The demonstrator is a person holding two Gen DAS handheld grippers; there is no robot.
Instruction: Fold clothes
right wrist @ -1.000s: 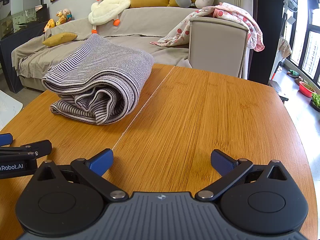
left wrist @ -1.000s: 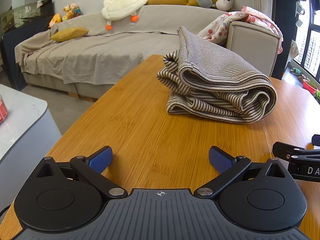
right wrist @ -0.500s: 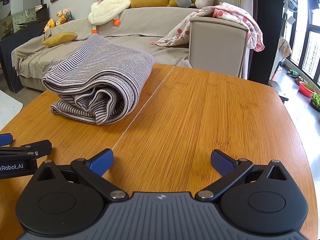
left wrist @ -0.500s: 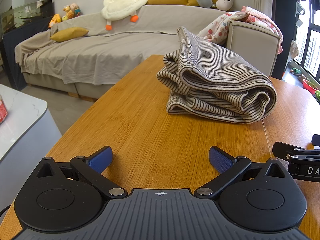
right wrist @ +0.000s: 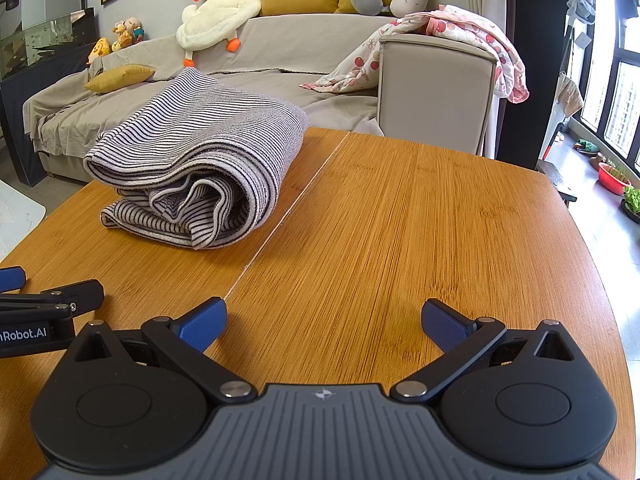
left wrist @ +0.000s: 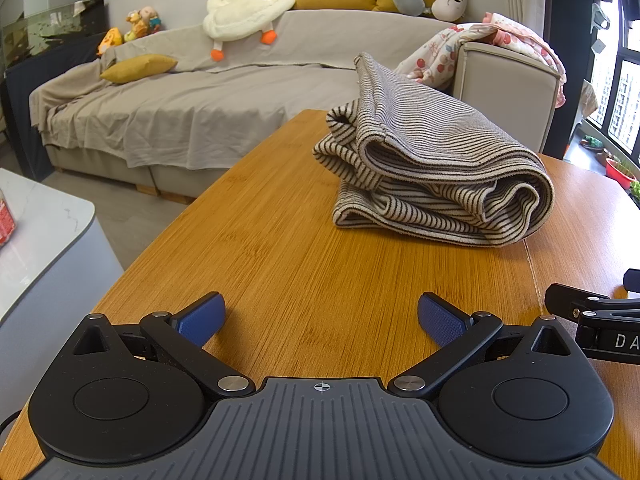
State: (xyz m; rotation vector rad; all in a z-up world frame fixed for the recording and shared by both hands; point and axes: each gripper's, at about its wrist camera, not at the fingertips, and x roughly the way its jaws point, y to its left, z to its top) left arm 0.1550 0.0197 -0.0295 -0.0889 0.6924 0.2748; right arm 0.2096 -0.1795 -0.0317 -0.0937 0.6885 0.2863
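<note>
A striped garment lies folded in a thick bundle on the wooden table, toward its far side. From the right wrist view the same striped garment sits left of the table's centre seam. My left gripper rests low over the near table edge, open, nothing between its blue pads. My right gripper is beside it, also open and empty. Both stand well short of the garment. Each gripper's edge shows in the other's view.
Beyond the table stands a grey covered sofa with a plush duck, yellow cushions and a floral blanket over its armrest. A white counter sits left of the table. Windows and plant pots are at the right.
</note>
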